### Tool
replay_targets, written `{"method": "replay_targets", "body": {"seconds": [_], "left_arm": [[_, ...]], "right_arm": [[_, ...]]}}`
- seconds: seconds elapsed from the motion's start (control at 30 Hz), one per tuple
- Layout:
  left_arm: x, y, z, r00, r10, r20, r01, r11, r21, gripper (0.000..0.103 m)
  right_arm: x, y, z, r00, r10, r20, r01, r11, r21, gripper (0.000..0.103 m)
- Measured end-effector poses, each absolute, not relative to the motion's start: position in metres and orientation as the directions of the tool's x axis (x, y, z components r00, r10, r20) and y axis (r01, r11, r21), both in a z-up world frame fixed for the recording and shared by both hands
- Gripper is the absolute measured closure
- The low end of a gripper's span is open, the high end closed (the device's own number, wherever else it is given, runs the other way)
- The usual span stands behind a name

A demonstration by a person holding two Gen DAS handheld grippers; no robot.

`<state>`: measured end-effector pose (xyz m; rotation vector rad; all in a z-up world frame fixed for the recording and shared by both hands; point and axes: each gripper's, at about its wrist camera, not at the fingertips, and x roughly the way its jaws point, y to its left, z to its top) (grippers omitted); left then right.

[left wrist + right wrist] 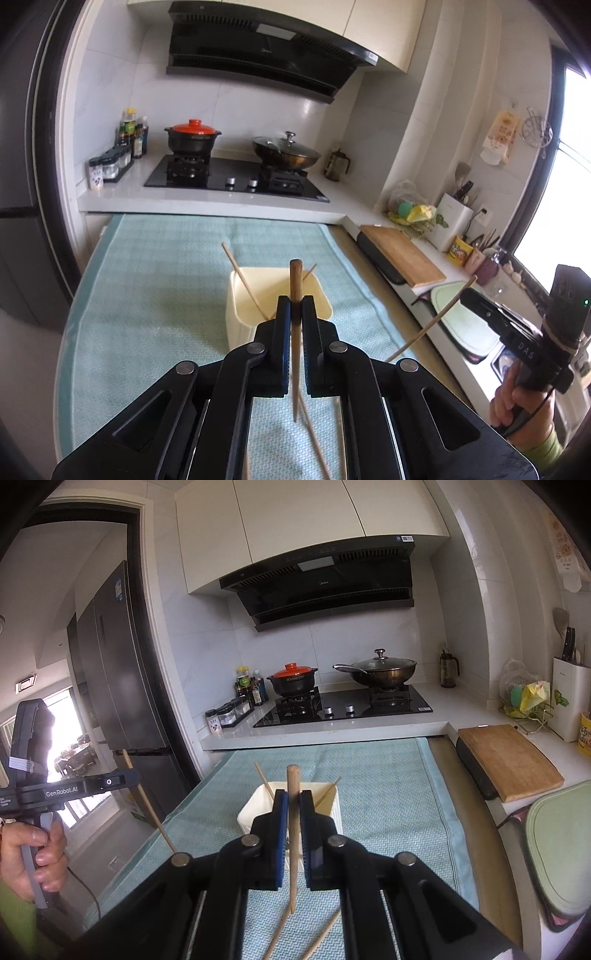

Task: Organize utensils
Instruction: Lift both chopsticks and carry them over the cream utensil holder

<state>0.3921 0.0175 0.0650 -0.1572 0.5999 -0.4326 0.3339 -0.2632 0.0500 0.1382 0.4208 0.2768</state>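
Note:
My left gripper [295, 301] is shut on an upright wooden chopstick [295, 275], held above a cream container [242, 314] on the teal cloth. Two thin chopsticks [242, 278] lean inside that container. In the right wrist view my right gripper [293, 795] is shut on another upright chopstick [293, 775], above the same container [255, 812]. Each view shows the other gripper from the side: the right one [467, 293] with its slanted chopstick [428, 326], the left one [135, 775] with its chopstick [147, 806]. Loose chopsticks [277, 934] lie on the cloth below the jaws.
The teal cloth [147, 295] covers the table in front of a white counter with a gas hob [236, 177], a red-lidded pot and a wok. A wooden cutting board [509, 760] and a green board [561, 849] lie to the right. A fridge [122, 664] stands left.

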Motion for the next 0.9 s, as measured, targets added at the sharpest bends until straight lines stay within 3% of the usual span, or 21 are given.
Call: {"method": "replay_targets", "body": {"seconds": [0.3,0.5,0.63,0.9], "left_arm": [[0.439,0.014,0.126,0.822,-0.398,-0.409,0.33,0.916,-0.228,0.099],[0.49,0.007,0.117,0.841,-0.347,-0.415,0.282,0.936,-0.21,0.099],[0.522,0.0,0.089,0.825,-0.33,-0.459,0.258,0.942,-0.214,0.099],[0.569,-0.014,0.018,0.739,-0.306,-0.601,0.22,0.952,-0.214,0.099]], "right_arm": [[0.369,-0.243,0.108,0.91,0.303,-0.283,-0.274,0.952,0.138,0.096],[0.417,-0.227,0.112,0.916,0.288,-0.28,-0.269,0.957,0.107,0.096],[0.453,-0.219,0.092,0.903,0.278,-0.327,-0.261,0.961,0.096,0.096],[0.522,-0.21,0.025,0.784,0.308,-0.539,-0.264,0.951,0.161,0.096]]}}
